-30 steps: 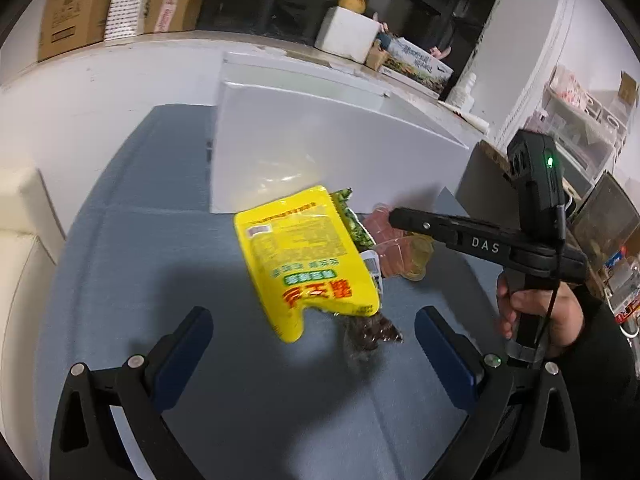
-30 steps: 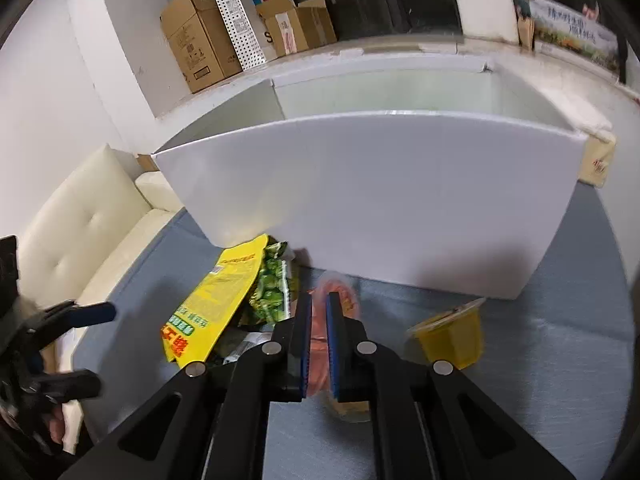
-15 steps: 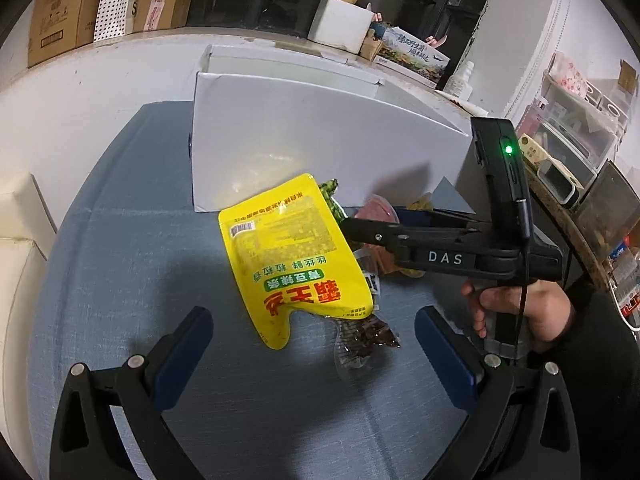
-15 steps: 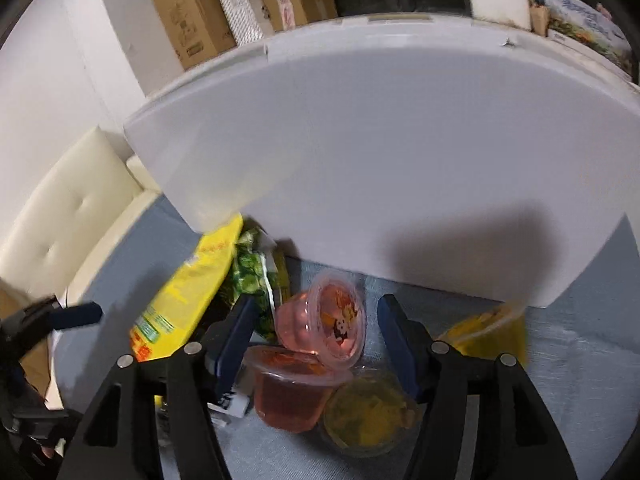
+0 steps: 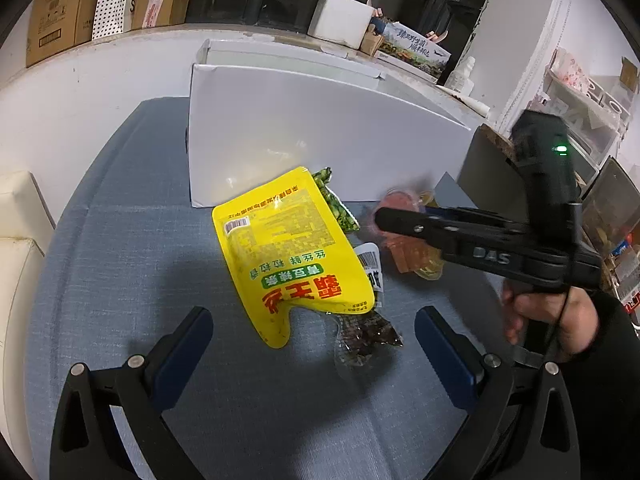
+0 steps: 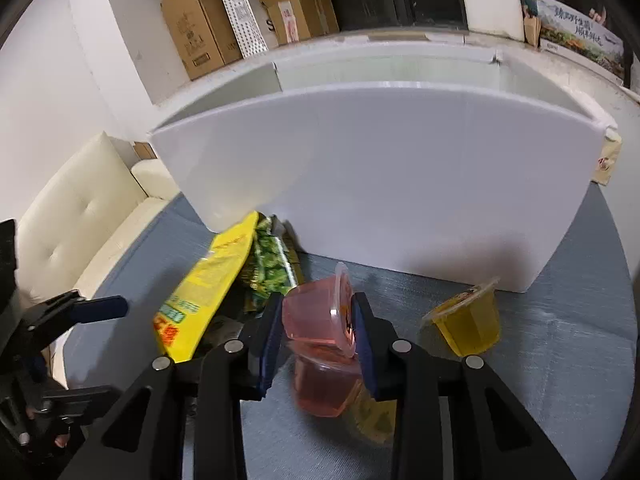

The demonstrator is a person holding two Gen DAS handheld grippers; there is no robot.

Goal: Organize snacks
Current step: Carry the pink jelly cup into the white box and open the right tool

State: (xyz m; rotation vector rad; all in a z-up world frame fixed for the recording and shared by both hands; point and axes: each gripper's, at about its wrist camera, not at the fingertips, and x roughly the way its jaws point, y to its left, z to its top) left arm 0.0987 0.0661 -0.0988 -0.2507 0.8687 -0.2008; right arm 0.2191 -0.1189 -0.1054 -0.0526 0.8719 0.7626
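Observation:
My right gripper [image 6: 318,306] is shut on a pink jelly cup [image 6: 308,320] turned on its side, pads pressing its base and lid. Just beneath sit a second pink cup [image 6: 324,384] and a yellow cup [image 6: 372,416]. Another yellow jelly cup [image 6: 468,320] leans to the right. A yellow snack bag [image 5: 288,256] lies over a green packet [image 5: 340,212] and a dark packet [image 5: 368,332] in front of the white box [image 5: 300,144]. My left gripper [image 5: 312,340] hovers open near the bag's lower edge, holding nothing. In the left wrist view the right gripper [image 5: 384,216] reaches in from the right.
The white box [image 6: 400,184] is open-topped and stands at the back of the blue-grey tabletop [image 5: 140,280]. A cream sofa [image 6: 80,208] is on the left. Cardboard boxes [image 6: 200,28] line the ledge behind. A hand [image 5: 552,320] holds the right gripper's handle.
The right gripper went from shut and empty to open around the pink cups, then shut on the upper pink cup. The left gripper stayed open and hardly moved.

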